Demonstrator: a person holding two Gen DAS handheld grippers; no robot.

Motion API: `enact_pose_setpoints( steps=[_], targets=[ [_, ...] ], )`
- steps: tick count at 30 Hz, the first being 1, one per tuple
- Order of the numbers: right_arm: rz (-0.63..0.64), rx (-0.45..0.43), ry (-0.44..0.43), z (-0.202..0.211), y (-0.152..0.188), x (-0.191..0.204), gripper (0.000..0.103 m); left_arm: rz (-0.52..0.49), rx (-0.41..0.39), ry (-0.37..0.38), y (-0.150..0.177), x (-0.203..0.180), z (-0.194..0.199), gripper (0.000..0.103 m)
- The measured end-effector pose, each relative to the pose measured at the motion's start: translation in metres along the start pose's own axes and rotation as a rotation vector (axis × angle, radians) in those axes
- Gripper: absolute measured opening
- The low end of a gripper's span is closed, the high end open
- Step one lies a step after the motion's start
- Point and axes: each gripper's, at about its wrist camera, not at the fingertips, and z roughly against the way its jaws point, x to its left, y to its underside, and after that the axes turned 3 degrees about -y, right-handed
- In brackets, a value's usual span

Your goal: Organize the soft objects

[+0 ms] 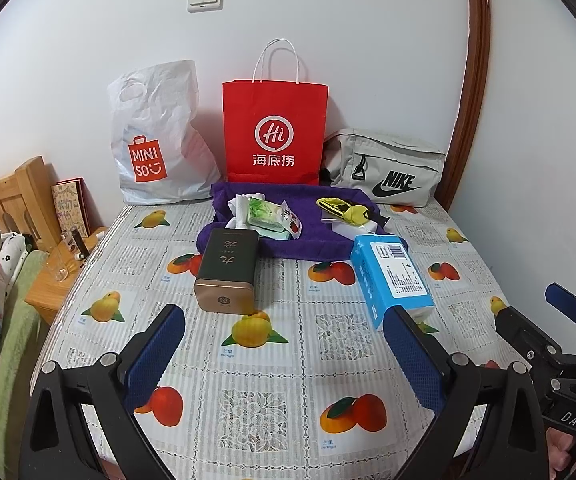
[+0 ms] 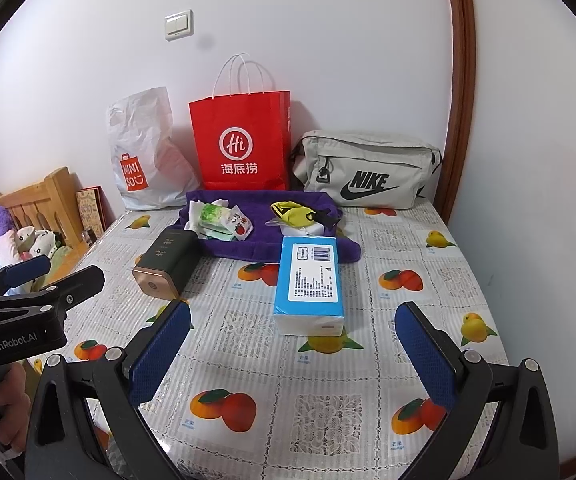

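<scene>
My left gripper and right gripper both gape wide, holding nothing. The tissue pack lies between them, its far end hiding part of the purple towel.

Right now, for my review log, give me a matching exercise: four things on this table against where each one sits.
Things:
1. red paper bag
2. blue tissue pack
3. dark tin
4. grey Nike bag

Places:
A. far right corner, against the wall
B. lying on its side, left of the tissue pack
C. upright at the wall, behind the purple towel
D. nearest the right tool, just ahead of it

Pairs: 1-C, 2-D, 3-B, 4-A
</scene>
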Motion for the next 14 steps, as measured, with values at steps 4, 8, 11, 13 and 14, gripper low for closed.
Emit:
enact_pose_setpoints(
  steps=[4, 8, 11, 13, 14],
  targets=[
    [0.002, -0.001, -0.002, 0.0, -0.0006, 0.0011, 0.101, -0.001, 0.0, 0.001, -0.0007, 0.0006, -0.0002, 0.1],
    [0.001, -0.002, -0.003, -0.0002, -0.0007, 0.0009, 0.101, -0.003, 0.0, -0.001, -0.0013, 0.0009, -0.0003, 0.1],
    [0.002, -0.003, -0.009, -0.0017, -0.0011, 0.0005, 0.101, -0.007, 0.001, -0.004, -0.0049, 0.0024, -0.0025, 0.1],
    [0.002, 0.0, -0.012, -0.0029, -0.0013, 0.0007, 0.101, -0.012, 0.001, -0.008, -0.0061, 0.0028, -0.0058, 0.1],
    [0.002, 0.004, -0.014, -0.0052, -0.0012, 0.0001, 0.101, -0.014, 0.003, -0.009, -0.0065, 0.0029, -0.0076, 0.1]
  ],
)
